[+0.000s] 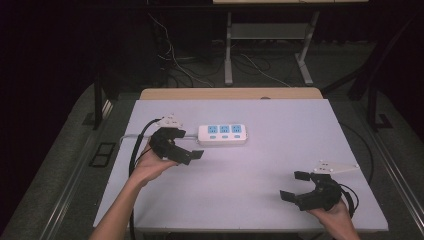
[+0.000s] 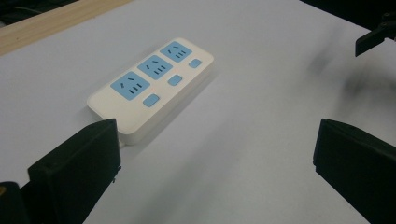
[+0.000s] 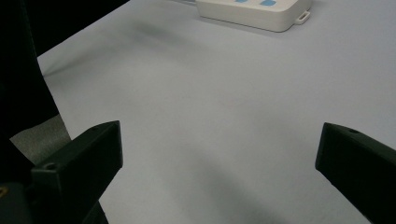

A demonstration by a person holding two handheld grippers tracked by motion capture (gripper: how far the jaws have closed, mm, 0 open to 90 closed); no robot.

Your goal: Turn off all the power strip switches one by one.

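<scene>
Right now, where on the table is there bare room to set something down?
Bare: the middle, between the power strip and right gripper; also the far right. Crowded only at the left, where the left gripper sits beside the strip.

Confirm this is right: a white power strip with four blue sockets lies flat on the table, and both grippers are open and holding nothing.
Not quite: the power strip has three blue sockets, not four, as the left gripper view shows. The rest stands: it is white and lies flat on the table, and the left gripper and right gripper are both open, holding nothing.
</scene>
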